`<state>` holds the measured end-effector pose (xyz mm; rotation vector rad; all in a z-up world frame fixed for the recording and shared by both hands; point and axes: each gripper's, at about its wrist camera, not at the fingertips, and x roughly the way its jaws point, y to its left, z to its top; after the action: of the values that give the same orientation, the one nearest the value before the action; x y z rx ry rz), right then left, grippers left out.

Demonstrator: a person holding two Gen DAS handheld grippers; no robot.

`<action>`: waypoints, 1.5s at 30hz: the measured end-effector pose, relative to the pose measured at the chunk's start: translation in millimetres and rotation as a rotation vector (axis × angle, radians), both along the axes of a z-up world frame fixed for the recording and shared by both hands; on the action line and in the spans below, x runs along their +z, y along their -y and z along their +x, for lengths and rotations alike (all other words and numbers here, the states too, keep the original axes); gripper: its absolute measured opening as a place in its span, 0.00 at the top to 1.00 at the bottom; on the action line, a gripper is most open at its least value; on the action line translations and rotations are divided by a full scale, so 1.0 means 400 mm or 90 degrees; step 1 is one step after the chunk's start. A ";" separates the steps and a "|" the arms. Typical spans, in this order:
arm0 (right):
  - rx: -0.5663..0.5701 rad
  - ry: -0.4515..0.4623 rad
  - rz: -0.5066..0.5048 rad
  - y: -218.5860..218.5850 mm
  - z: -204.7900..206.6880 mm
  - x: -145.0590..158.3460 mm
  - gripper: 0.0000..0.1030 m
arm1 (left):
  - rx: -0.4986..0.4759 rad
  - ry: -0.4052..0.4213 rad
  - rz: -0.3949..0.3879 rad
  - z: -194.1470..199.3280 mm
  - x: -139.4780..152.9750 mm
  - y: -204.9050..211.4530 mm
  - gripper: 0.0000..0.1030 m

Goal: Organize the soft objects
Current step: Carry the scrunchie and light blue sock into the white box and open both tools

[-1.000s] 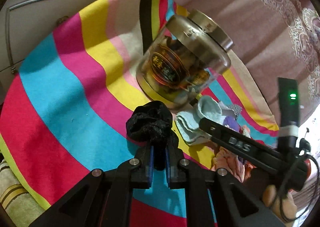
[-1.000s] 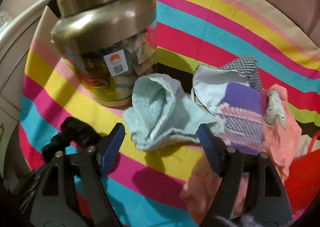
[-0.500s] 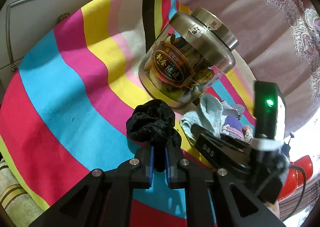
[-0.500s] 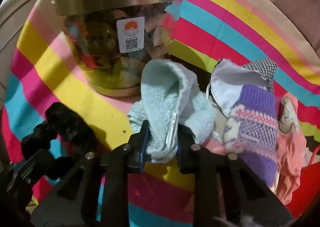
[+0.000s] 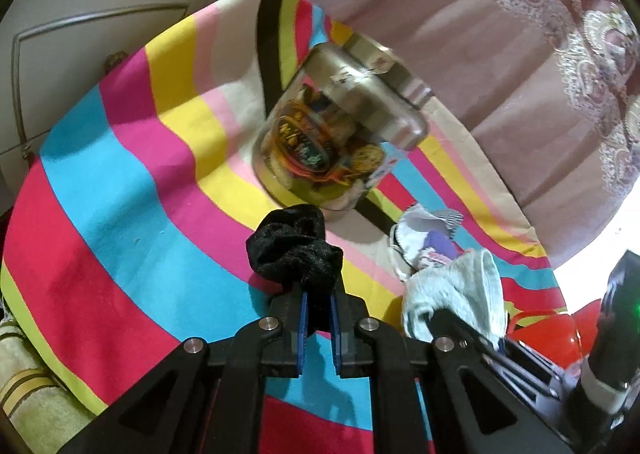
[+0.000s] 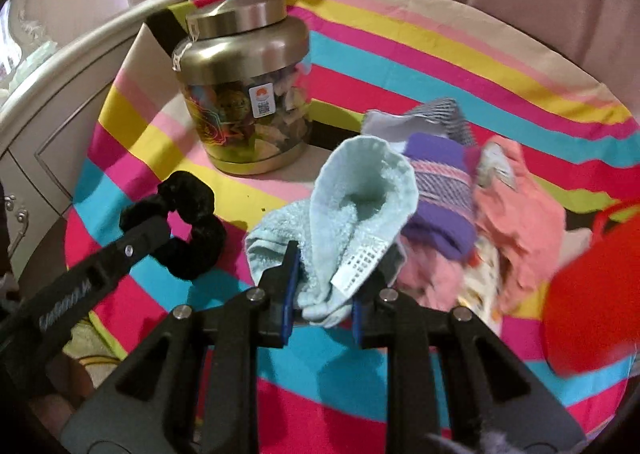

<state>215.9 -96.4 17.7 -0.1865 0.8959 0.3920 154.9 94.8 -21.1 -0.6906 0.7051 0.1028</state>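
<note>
My left gripper (image 5: pixel 318 304) is shut on a black fuzzy scrunchie (image 5: pixel 294 250), held just above the striped cloth (image 5: pixel 120 189); the scrunchie also shows in the right wrist view (image 6: pixel 188 230). My right gripper (image 6: pixel 322 290) is shut on a light blue terry sock (image 6: pixel 352 213), lifted off the pile; the sock also shows in the left wrist view (image 5: pixel 460 294). A pile of soft items lies to the right: a purple knitted sock (image 6: pixel 440 189), a white and checked piece (image 6: pixel 420 119) and pink cloth (image 6: pixel 516 205).
A glass jar with a metal lid (image 6: pixel 244 89) stands on the striped cloth at the back; it also shows in the left wrist view (image 5: pixel 340 137). A red container (image 6: pixel 592 294) is at the right edge. White cabinet doors (image 5: pixel 80 33) and pink curtains (image 5: pixel 480 33) surround the table.
My right gripper closed on the light blue sock and lifted it back from the pile and away from the jar. My left gripper kept hold of the scrunchie.
</note>
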 end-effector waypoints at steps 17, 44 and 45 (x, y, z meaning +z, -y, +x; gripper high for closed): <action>-0.112 0.038 0.013 0.236 -0.185 0.079 0.76 | -0.137 0.077 0.023 -0.069 0.113 0.166 0.91; -0.335 0.058 0.020 0.708 -0.418 0.130 0.76 | -0.380 0.107 0.053 -0.201 0.201 0.544 0.91; -0.345 0.059 0.019 0.730 -0.426 0.133 0.76 | -0.389 0.107 0.051 -0.205 0.202 0.558 0.91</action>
<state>45.3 -388.3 70.7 0.0688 0.8118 -0.1064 72.9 -128.4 59.9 -0.3781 0.7185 -0.4803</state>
